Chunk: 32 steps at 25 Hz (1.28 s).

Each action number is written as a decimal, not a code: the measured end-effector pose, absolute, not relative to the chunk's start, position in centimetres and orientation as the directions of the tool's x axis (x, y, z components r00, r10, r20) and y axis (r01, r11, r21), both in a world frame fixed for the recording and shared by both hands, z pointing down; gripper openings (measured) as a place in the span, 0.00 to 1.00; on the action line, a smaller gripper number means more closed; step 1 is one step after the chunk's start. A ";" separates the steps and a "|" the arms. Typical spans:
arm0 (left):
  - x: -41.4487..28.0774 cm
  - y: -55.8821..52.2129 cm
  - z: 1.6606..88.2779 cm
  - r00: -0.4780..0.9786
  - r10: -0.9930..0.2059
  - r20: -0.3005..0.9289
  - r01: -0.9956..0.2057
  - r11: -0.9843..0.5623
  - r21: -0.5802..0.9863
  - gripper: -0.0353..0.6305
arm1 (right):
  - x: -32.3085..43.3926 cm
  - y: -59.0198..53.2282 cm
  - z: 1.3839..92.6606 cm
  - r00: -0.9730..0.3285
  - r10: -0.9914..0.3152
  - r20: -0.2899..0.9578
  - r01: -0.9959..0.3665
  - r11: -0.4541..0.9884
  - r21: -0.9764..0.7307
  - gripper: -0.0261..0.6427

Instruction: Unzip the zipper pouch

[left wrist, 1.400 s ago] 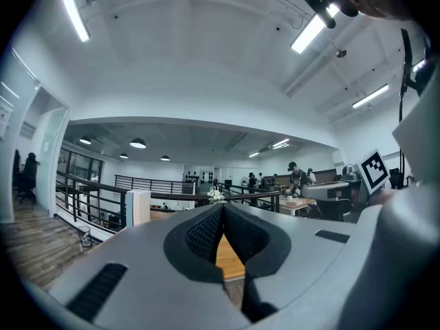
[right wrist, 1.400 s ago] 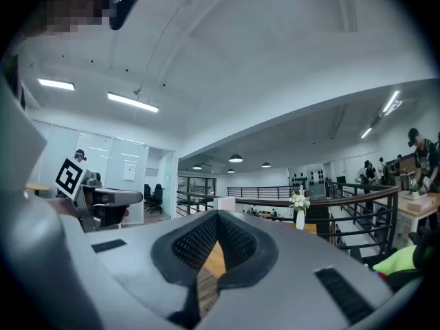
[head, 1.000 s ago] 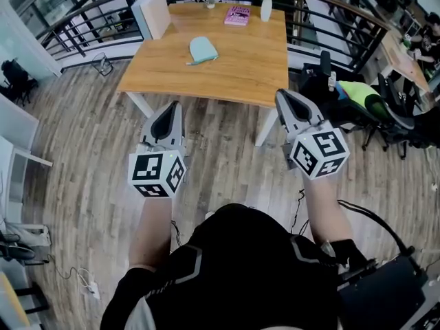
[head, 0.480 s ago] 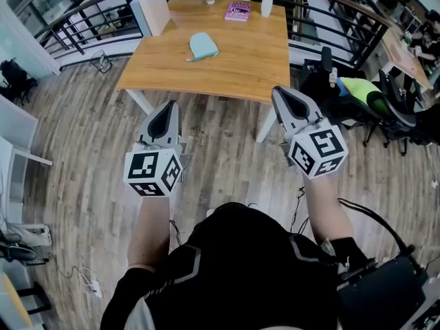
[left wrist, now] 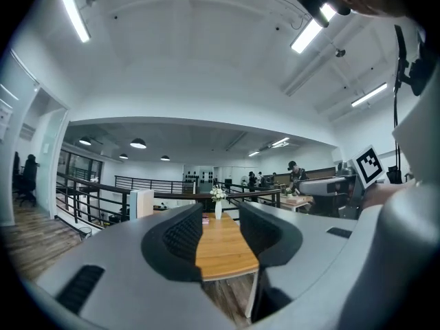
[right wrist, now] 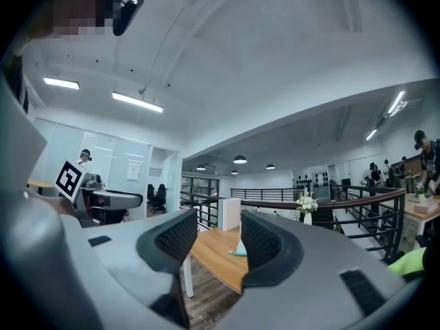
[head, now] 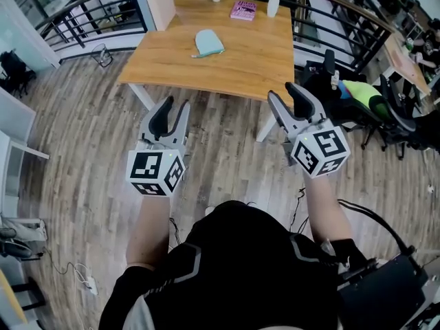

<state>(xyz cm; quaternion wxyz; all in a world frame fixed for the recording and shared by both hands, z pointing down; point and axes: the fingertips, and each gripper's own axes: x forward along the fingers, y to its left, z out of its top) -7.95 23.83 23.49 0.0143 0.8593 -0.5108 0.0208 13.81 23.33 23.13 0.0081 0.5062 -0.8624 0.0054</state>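
We count 1 zipper pouch [head: 208, 42], pale teal, rounded, lying flat on 1 wooden table [head: 240, 67] | our 2 claws well apart from it | left gripper [head: 172, 112], right gripper [head: 283, 95]: jaws just opened, spread, empty

So the pouch [head: 207, 42] is pale mint-blue, the bench [head: 227, 67] warm honey wood, book [head: 243, 10] pink, vase [head: 273, 5] white. The floor [head: 82, 150] is grey-brown planks. Both the left gripper [head: 176, 105] and right gripper [head: 282, 92] are light grey with black-and-white square patterns, black inside the fingers [head: 161, 119].

Bright open office with a railed edge.
A wooden table [head: 237, 64] stands on plank flooring [head: 75, 136] beside a black railing [head: 72, 20]; strip lights [left wrist: 307, 34] and round lamps [left wrist: 138, 144] hang under the white ceiling [left wrist: 206, 67].
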 end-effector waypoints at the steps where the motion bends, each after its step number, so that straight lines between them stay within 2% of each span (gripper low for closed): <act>1: -8.1 23.9 23.6 0.484 -0.873 0.054 -0.875 -0.485 0.004 0.34 | 13.7 23.3 23.2 -0.491 -0.871 0.023 -0.871 0.491 -0.005 0.34; 4: -8.7 23.8 23.7 0.493 -0.867 0.071 -0.869 -0.495 -0.020 0.44 | 13.0 23.3 23.0 -0.502 -0.865 0.027 -0.865 0.502 0.002 0.41; 7: -8.9 23.6 24.0 0.499 -0.864 0.071 -0.864 -0.502 -0.040 0.46 | 12.1 23.4 23.1 -0.504 -0.863 0.039 -0.863 0.505 0.026 0.42; 21: -13.1 21.0 25.8 0.552 -0.830 0.075 -0.832 -0.555 -0.018 0.46 | 8.2 21.6 23.8 -0.439 -0.897 0.057 -0.896 0.442 0.048 0.41; 25: -13.3 19.7 26.0 0.549 -0.833 0.063 -0.835 -0.550 0.009 0.45 | 7.7 20.5 24.3 -0.441 -0.895 0.070 -0.894 0.445 0.054 0.41; 27: -13.2 19.0 26.1 0.552 -0.832 0.056 -0.834 -0.552 0.017 0.41 | 7.5 19.5 24.4 -0.446 -0.893 0.067 -0.892 0.449 0.054 0.41; 32: -13.2 15.8 27.0 0.512 -0.856 0.078 -0.858 -0.513 0.001 0.41 | 7.2 15.4 25.2 -0.477 -0.876 0.067 -0.876 0.480 0.040 0.41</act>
